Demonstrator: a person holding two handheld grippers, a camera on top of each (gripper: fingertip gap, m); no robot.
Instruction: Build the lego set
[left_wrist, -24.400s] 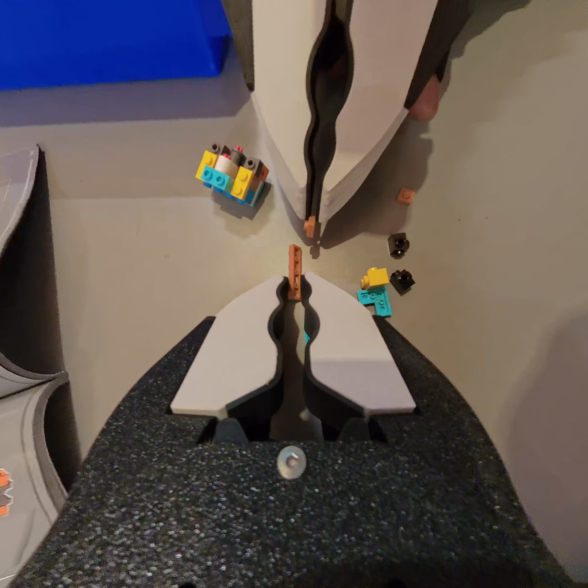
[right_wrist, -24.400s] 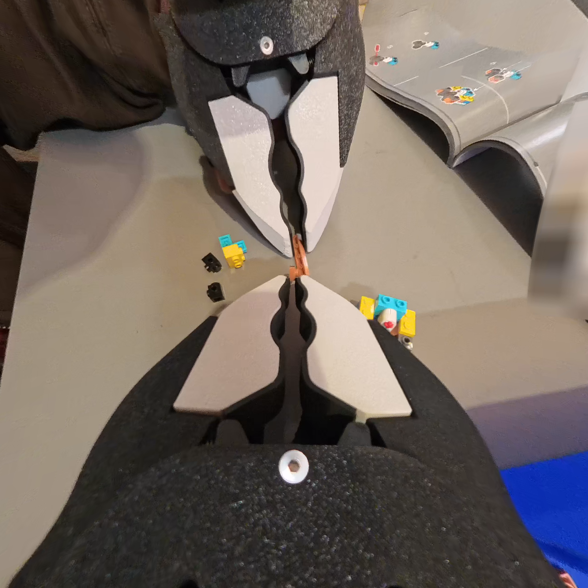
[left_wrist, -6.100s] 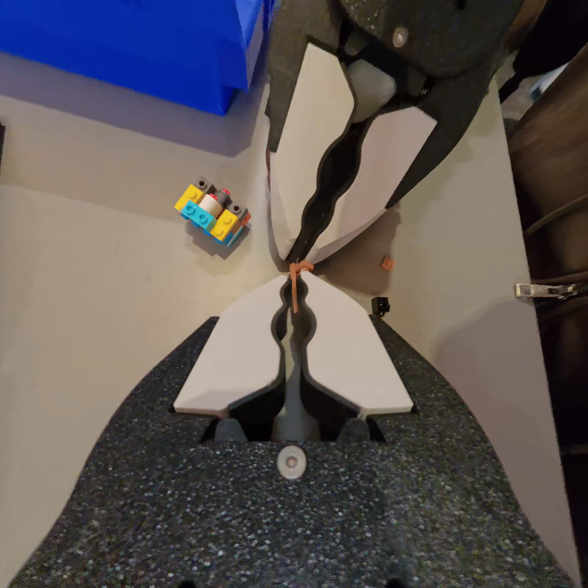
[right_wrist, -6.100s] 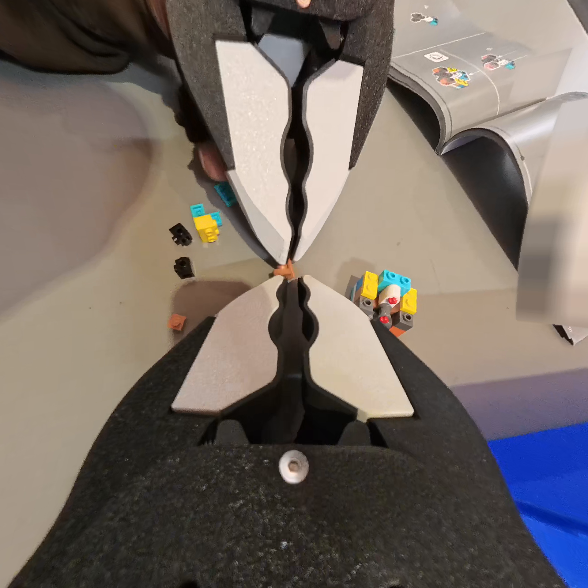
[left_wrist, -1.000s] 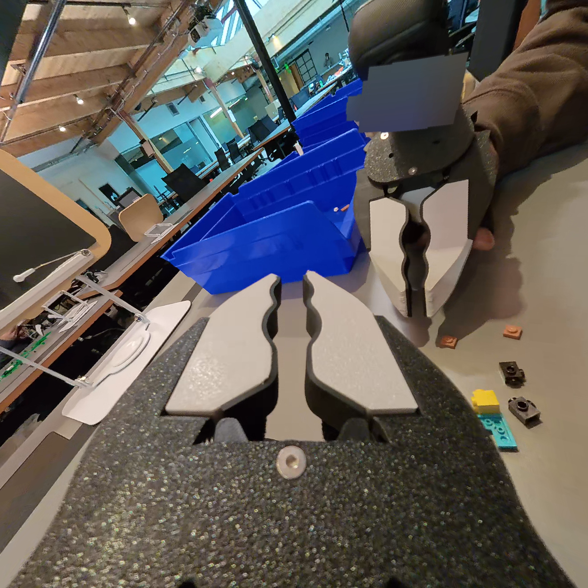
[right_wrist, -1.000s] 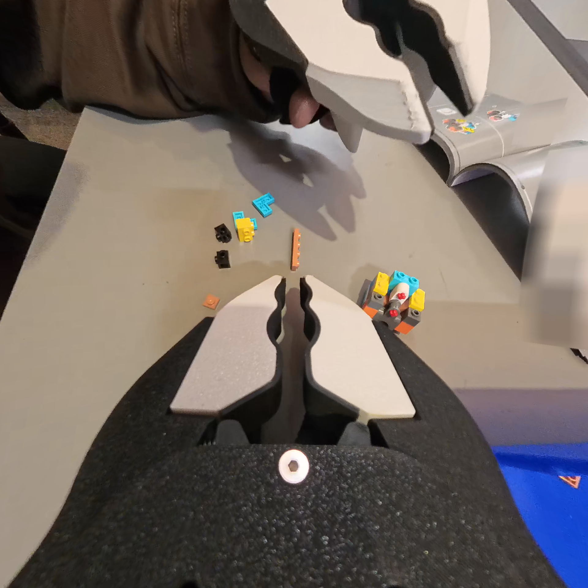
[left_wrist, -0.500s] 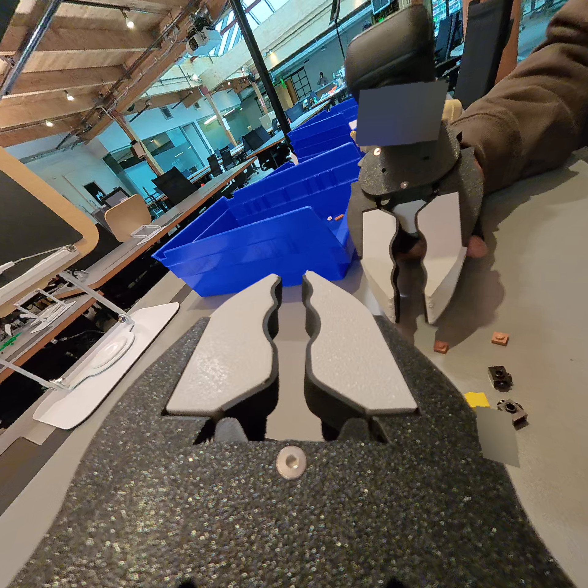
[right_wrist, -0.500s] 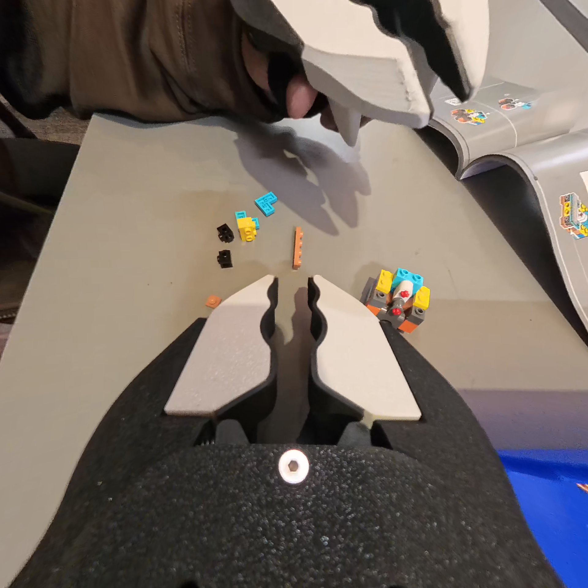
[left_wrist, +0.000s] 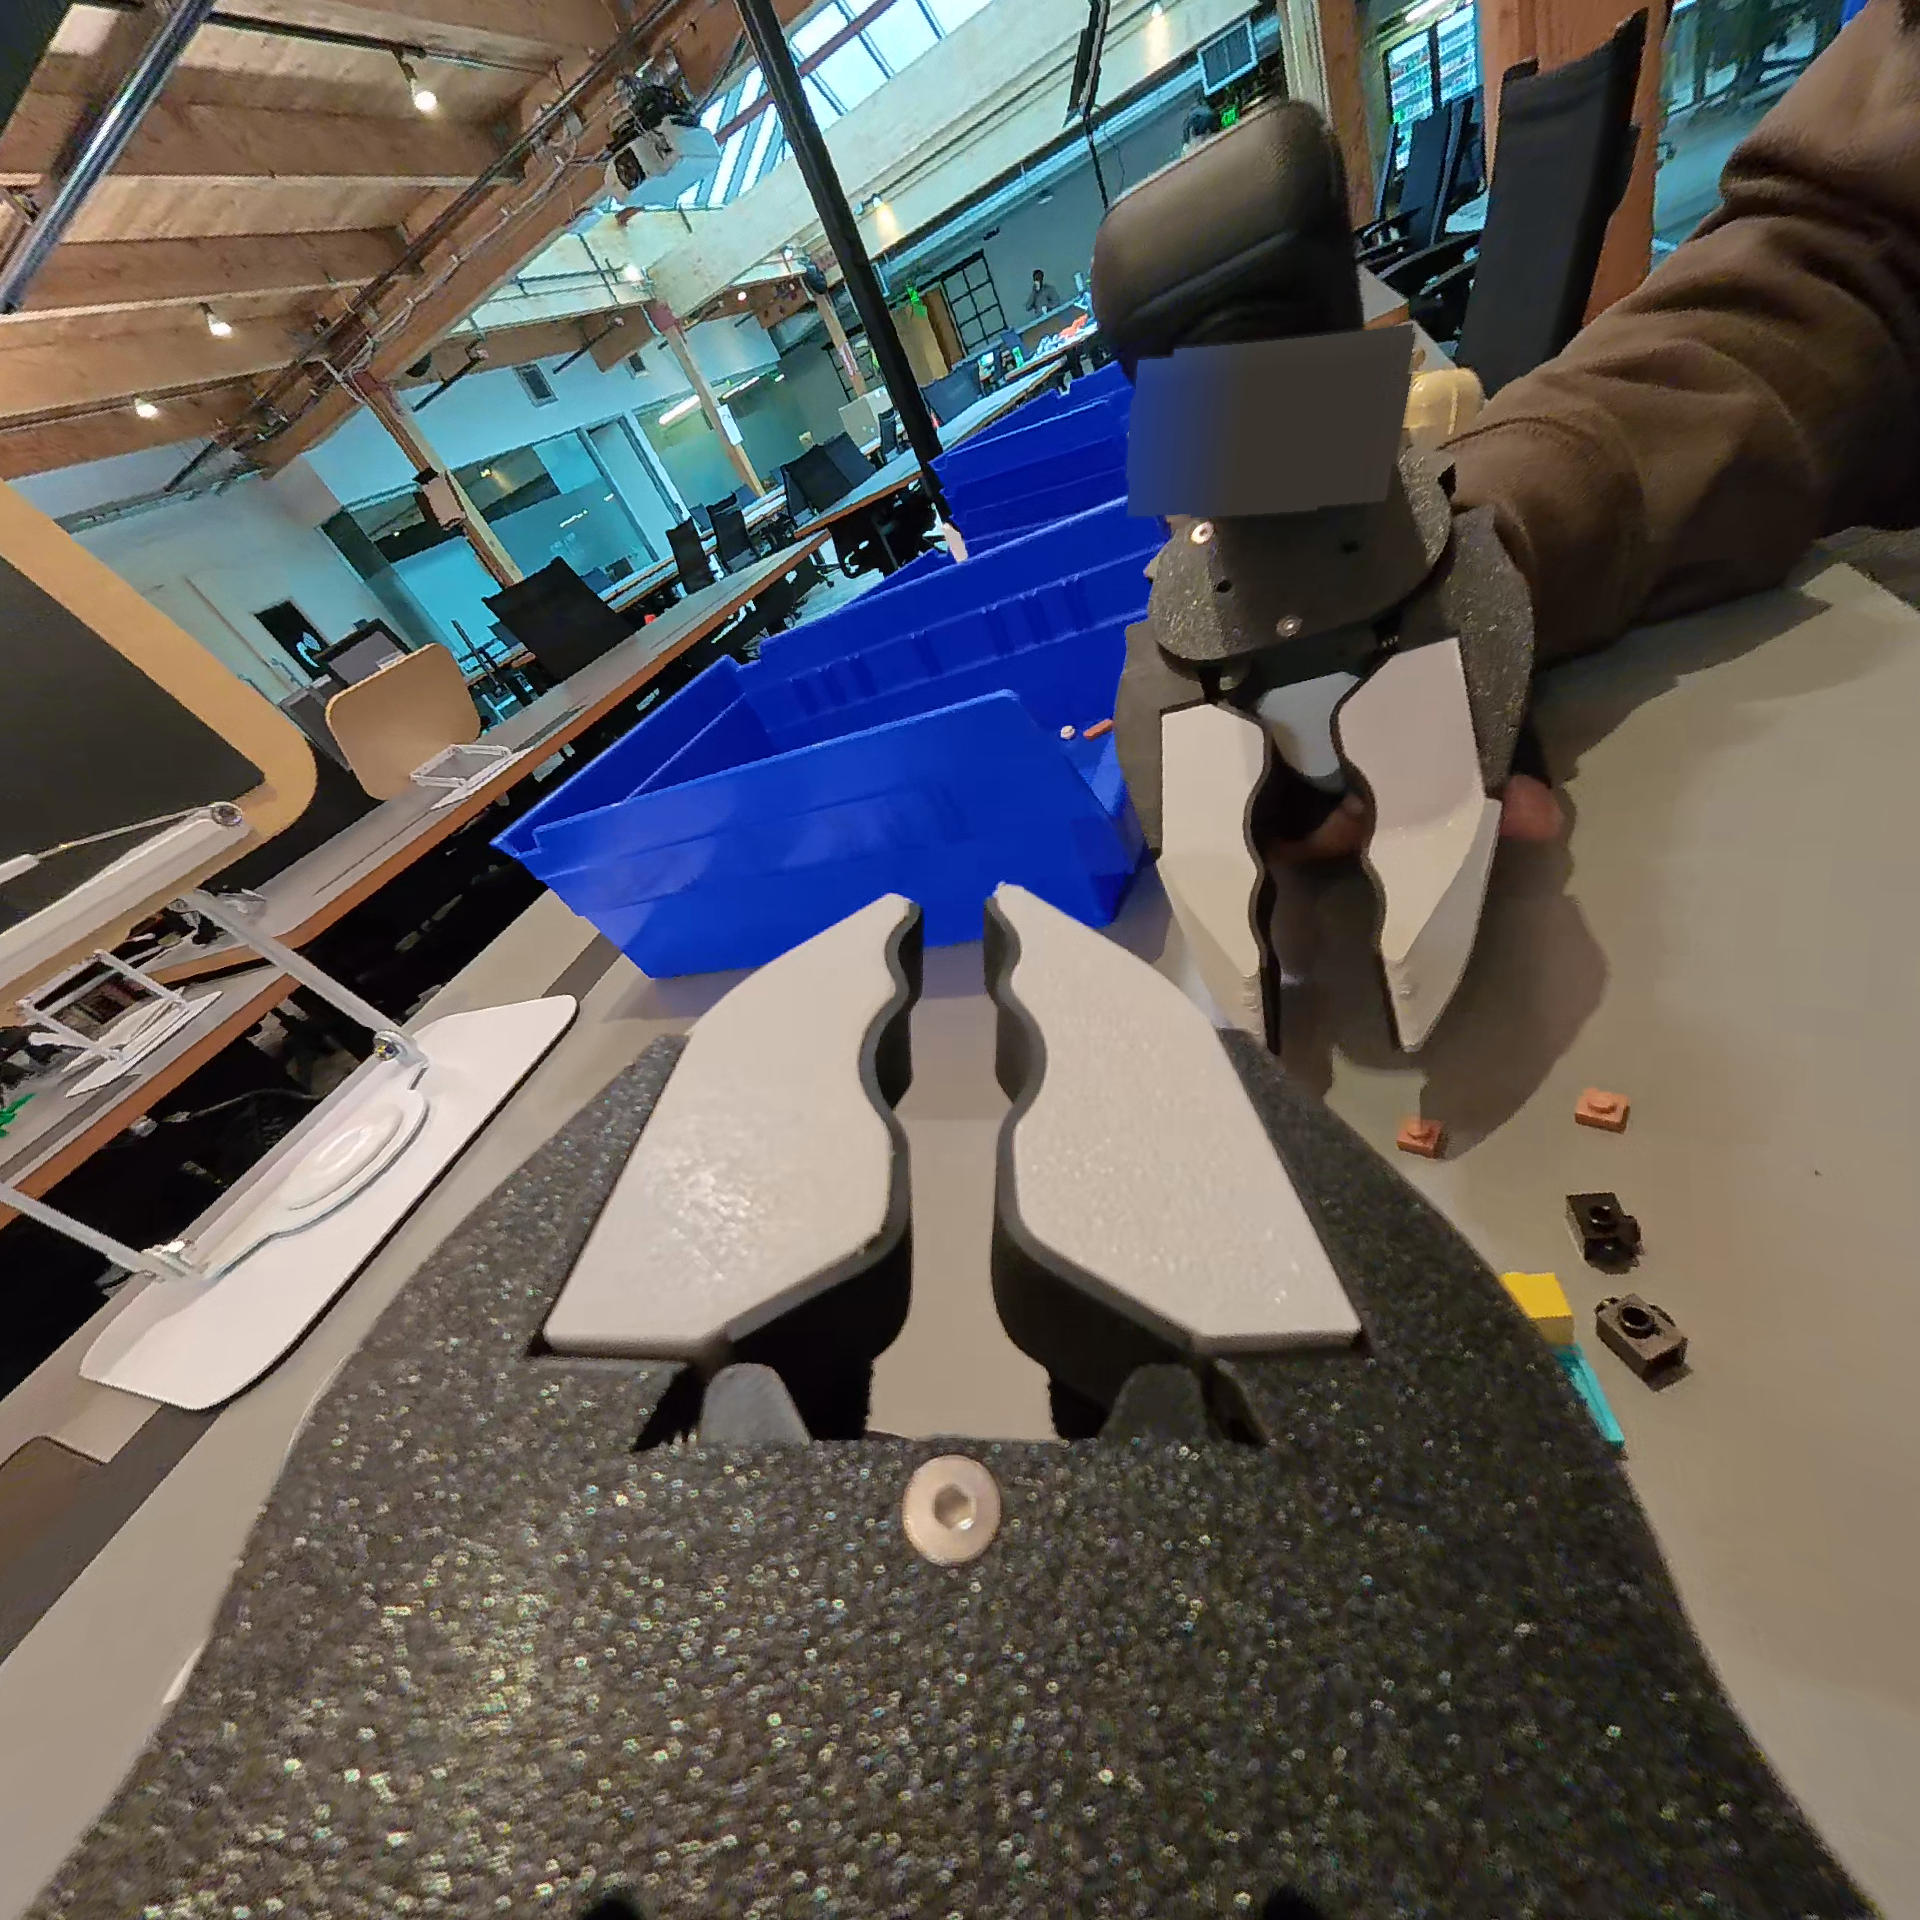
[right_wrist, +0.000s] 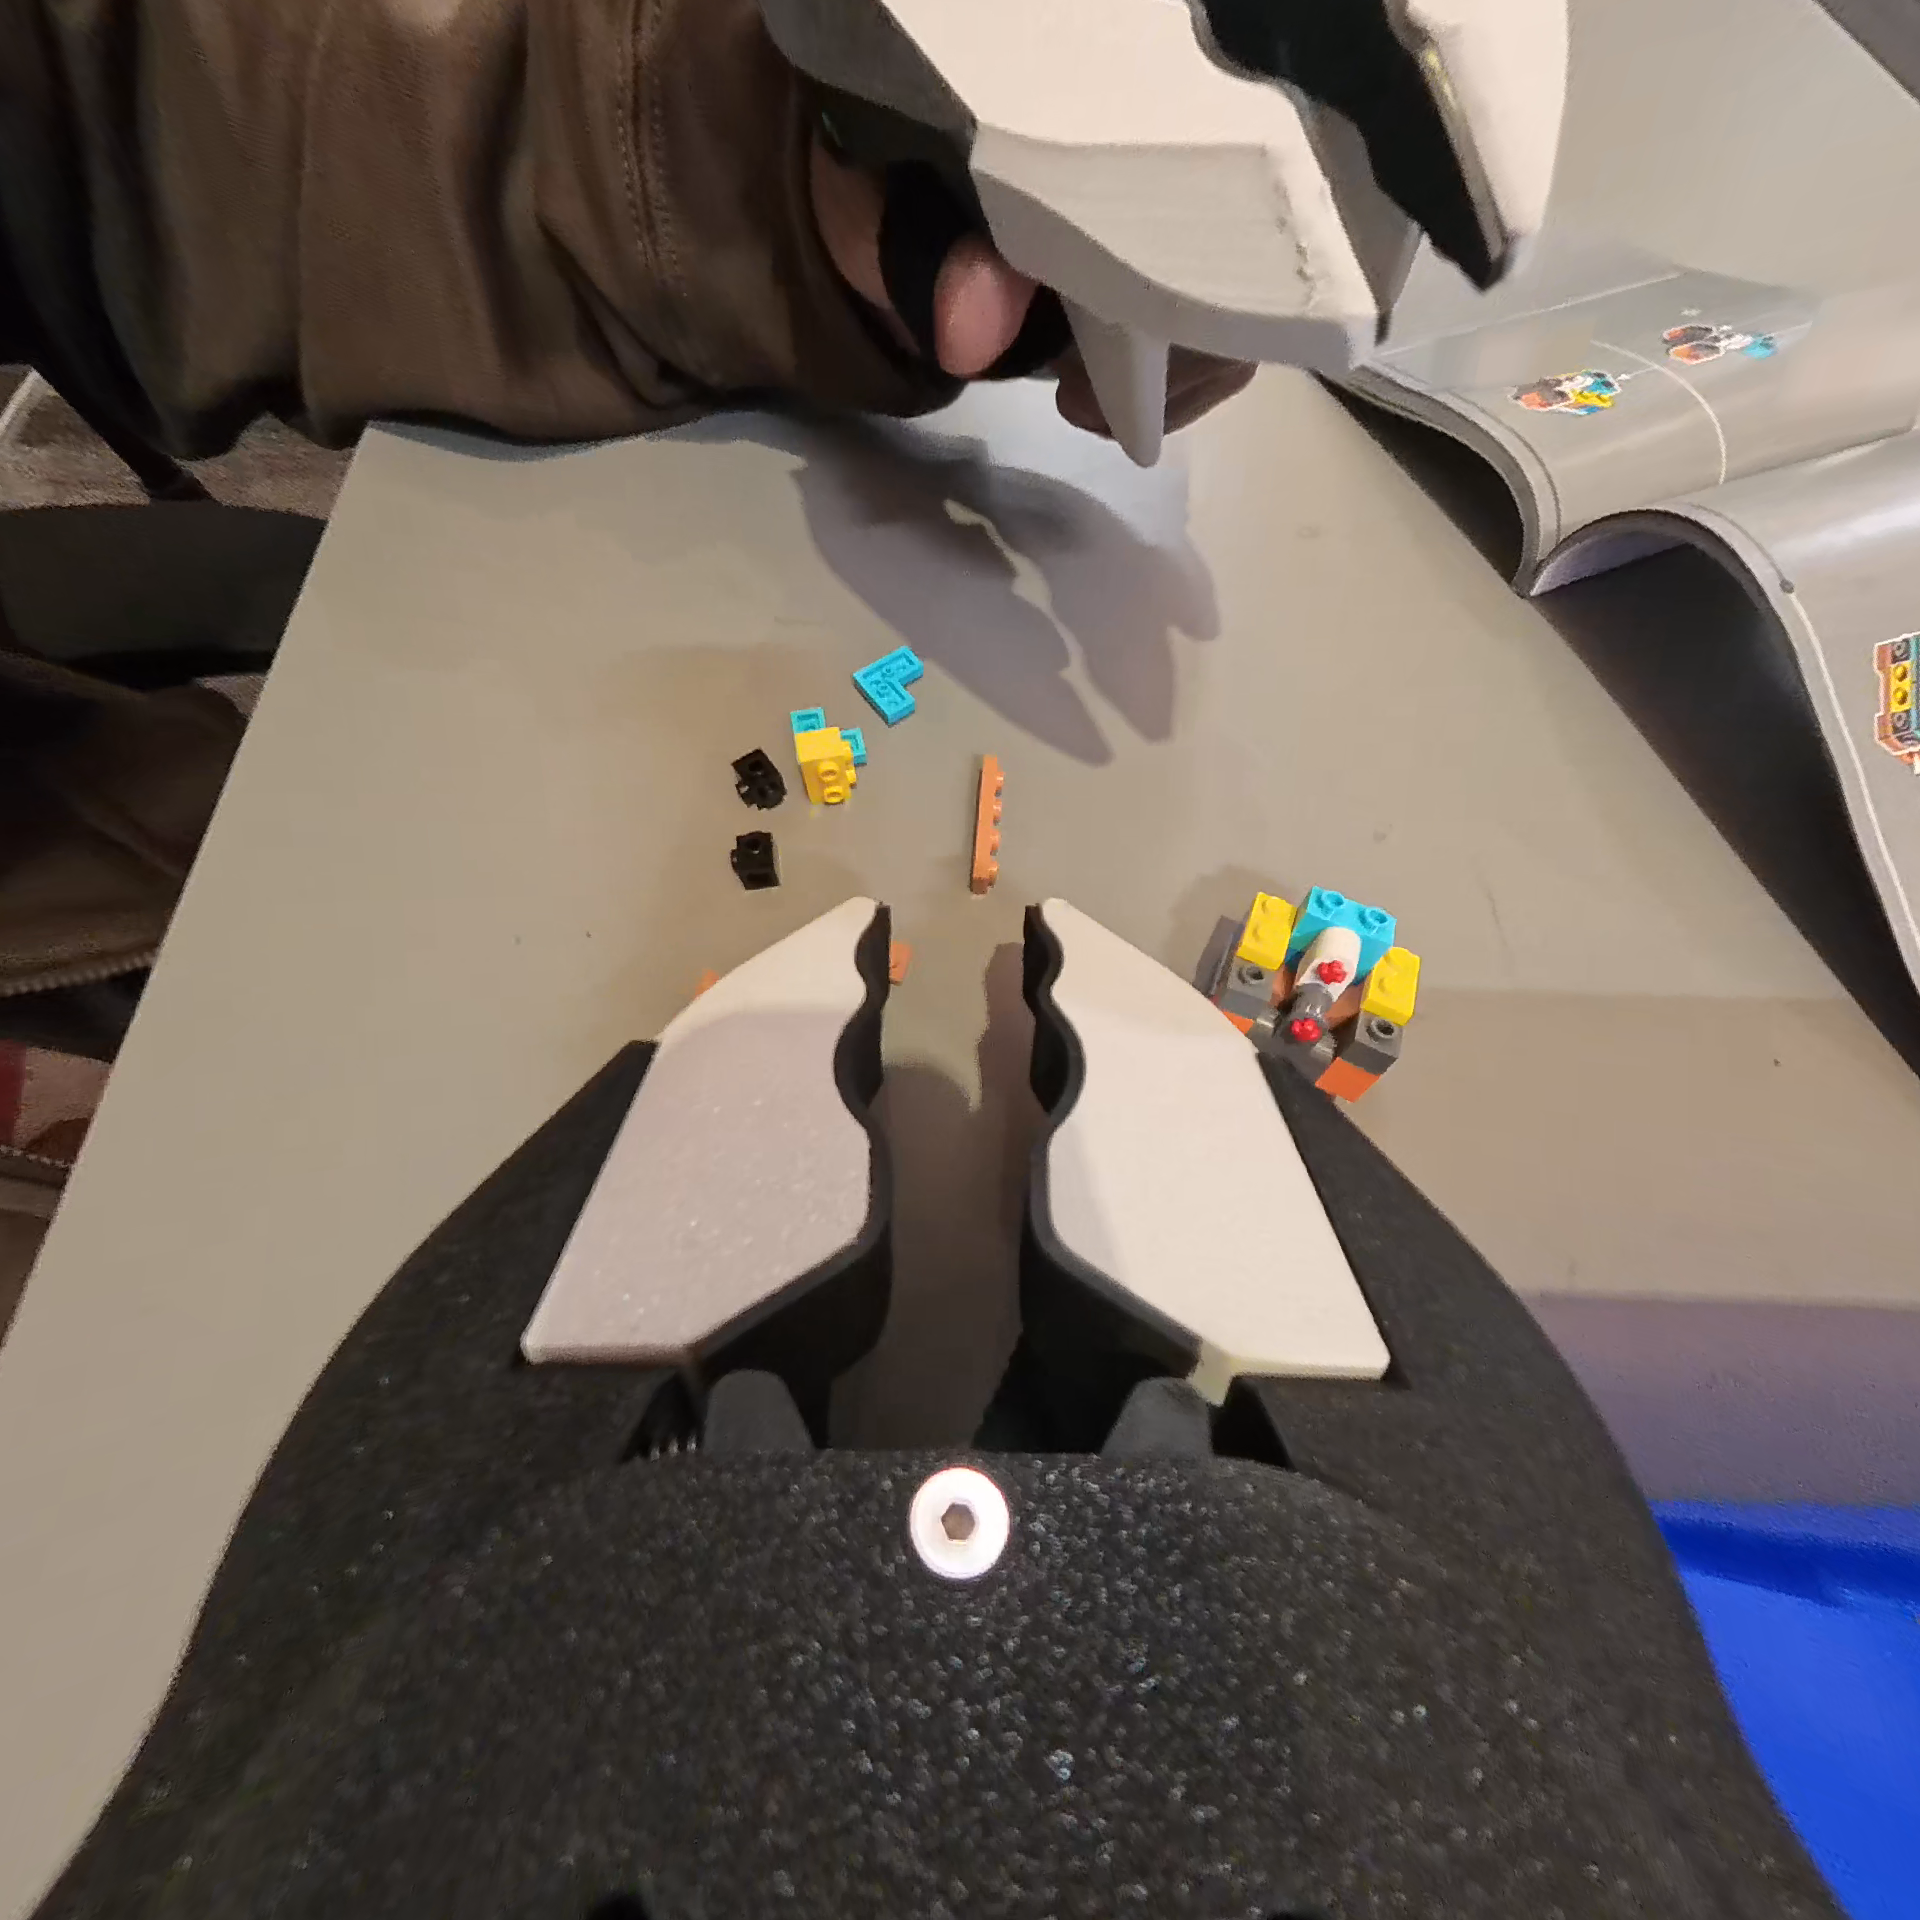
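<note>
Grey tabletop (right_wrist: 468, 644) carries everything. Nearest, the right gripper (right_wrist: 956, 914) hangs low over it, jaws parted wide and empty. Just beyond its tips lies the orange plate (right_wrist: 987, 823), flat, its long axis running straight on from the gap toward the far edge, so the right gripper is much the nearer. One small orange piece (right_wrist: 900, 960) peeks by its left fingertip. The part-built model (right_wrist: 1314, 987) sits to the right. Farther off, the left gripper (right_wrist: 1382, 312) hovers high, seemingly slightly open and empty.
</note>
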